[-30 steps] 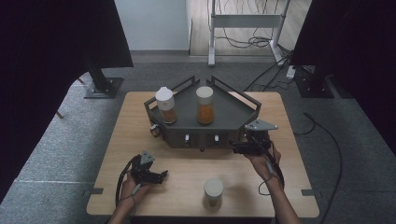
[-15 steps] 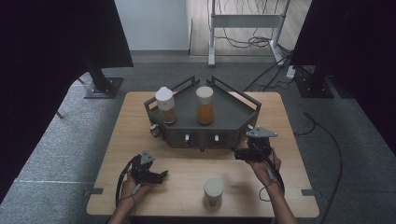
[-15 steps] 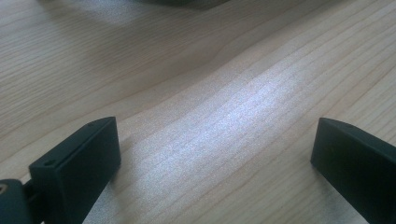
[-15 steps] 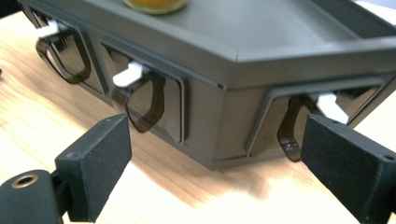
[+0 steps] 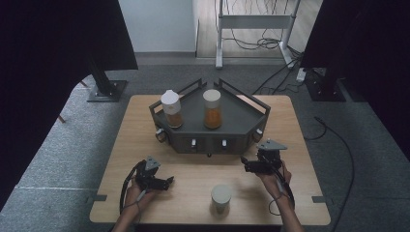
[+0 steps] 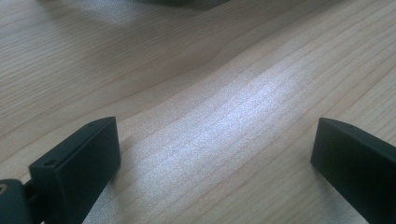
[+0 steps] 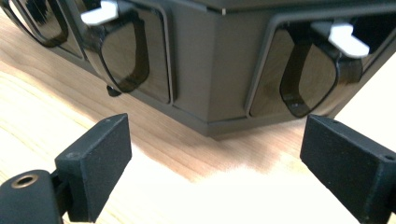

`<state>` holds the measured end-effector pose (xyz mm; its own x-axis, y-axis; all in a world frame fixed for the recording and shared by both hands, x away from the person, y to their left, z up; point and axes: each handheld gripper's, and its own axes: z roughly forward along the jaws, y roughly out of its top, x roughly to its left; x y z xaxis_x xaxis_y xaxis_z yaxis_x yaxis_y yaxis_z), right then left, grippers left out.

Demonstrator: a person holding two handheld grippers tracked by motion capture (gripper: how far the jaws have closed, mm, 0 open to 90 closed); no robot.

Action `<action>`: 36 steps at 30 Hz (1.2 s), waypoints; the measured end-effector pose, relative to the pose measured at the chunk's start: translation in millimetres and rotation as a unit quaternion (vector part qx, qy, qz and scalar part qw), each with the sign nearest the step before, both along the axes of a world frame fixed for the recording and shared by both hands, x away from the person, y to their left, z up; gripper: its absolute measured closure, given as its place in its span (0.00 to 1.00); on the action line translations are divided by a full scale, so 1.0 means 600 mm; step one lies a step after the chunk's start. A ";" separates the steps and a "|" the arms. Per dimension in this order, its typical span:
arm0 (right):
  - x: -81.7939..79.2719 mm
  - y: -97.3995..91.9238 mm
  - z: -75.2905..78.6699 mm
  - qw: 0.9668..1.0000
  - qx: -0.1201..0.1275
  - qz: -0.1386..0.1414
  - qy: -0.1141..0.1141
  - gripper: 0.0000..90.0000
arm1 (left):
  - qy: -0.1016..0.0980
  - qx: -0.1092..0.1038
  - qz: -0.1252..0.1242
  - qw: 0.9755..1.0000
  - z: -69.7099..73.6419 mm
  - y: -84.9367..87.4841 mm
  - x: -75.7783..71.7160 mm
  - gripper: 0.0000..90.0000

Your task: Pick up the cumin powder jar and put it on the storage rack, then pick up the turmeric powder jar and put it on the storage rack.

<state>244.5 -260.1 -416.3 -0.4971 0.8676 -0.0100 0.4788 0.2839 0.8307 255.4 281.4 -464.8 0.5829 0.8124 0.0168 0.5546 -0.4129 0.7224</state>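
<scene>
A: What can't we read here?

B: High view: contents of the near jar (image 5: 221, 197) sit under its lid, and the knobs on the tray's (image 5: 241, 116) front wall are too small to make out.

A: Gripper views?

B: Right gripper (image 7: 212, 154) view cuts the tray's (image 7: 219, 56) top off and blurs the latches (image 7: 343, 37). Left gripper (image 6: 212, 154) view shows one dark sliver at the far edge, unidentifiable.

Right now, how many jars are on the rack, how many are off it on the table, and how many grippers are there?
Jars on the rack: 2 (left jar, right jar)
Jar on the table: 1 (front jar)
Grippers: 2 (left gripper, right gripper)
Total: 5
</scene>
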 end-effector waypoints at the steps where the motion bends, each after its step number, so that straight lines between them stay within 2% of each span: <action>1: -0.002 0.000 -0.003 1.000 0.001 -0.001 0.000 0.09 | 0.000 0.000 0.000 1.000 0.000 0.000 0.000 0.01; 21: -0.021 0.003 -0.050 1.000 -0.010 -0.010 0.006 0.09 | 0.000 0.000 0.000 1.000 0.000 0.000 0.000 0.01; 31: -0.021 0.004 -0.055 1.000 -0.008 -0.008 0.011 0.09 | 0.000 0.000 0.000 1.000 0.000 0.000 0.000 0.01; 36: -0.026 0.004 -0.053 1.000 -0.007 -0.008 0.006 0.10 | 0.000 0.000 0.000 1.000 0.000 0.000 0.000 0.01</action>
<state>228.8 -257.7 -448.0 -0.4836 0.8751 -0.0167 0.4926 0.2879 0.8213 255.2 281.4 -464.8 0.5826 0.8126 0.0168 0.5547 -0.4126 0.7226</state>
